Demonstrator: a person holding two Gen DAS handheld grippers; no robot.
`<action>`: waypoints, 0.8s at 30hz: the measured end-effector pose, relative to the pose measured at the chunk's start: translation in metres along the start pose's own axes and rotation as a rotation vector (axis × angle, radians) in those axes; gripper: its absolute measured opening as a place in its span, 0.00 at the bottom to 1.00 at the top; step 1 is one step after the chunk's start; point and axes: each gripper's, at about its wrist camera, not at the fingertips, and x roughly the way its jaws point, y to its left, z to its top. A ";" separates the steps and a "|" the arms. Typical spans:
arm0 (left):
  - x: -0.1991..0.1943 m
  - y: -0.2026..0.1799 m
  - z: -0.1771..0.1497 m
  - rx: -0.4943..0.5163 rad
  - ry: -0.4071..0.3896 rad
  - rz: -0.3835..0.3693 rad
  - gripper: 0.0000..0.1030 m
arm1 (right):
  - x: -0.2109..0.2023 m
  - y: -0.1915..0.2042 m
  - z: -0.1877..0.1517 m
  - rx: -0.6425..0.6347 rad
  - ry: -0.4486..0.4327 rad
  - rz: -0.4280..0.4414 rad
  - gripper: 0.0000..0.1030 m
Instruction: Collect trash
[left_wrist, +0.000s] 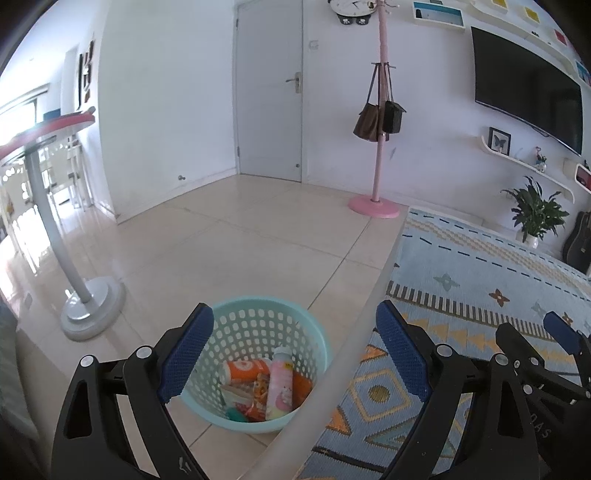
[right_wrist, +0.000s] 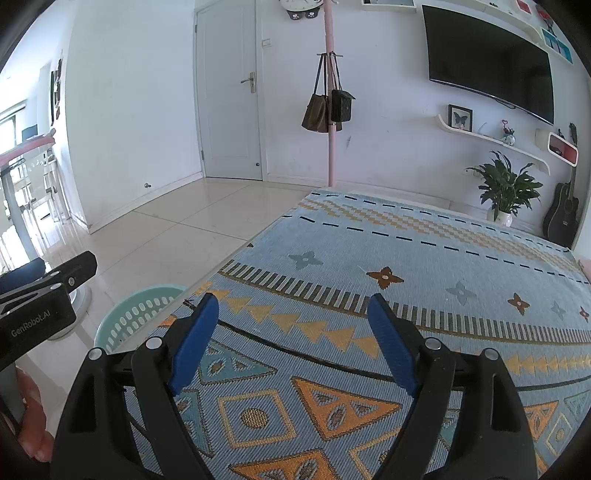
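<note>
Pale floor tiles around a mint basket, seen from the left wrist. Inside the basket: a pink bottle leaning upright, an orange can lying behind it, crumpled wrappers below. Left gripper above the basket, jaws spread wide, nothing held. Just right of the basket, a bench edge under a patterned blue cloth. Far right of the basket, part of the right gripper.

From the right wrist, only the basket's rim visible, contents hidden by the cloth-covered bench. Right gripper over the cloth, right of the basket, jaws wide apart and empty. Left of the basket, the other gripper's body, marked "GenRobot.AI".
</note>
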 end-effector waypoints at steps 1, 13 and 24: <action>0.000 0.000 0.000 -0.001 0.001 0.000 0.85 | 0.000 0.000 0.000 -0.001 0.000 0.000 0.76; 0.000 0.001 -0.001 0.001 0.008 0.004 0.85 | 0.000 0.001 0.000 0.000 0.001 -0.001 0.76; 0.000 0.004 0.001 -0.007 0.011 0.005 0.85 | 0.002 0.001 -0.002 -0.002 0.004 0.002 0.78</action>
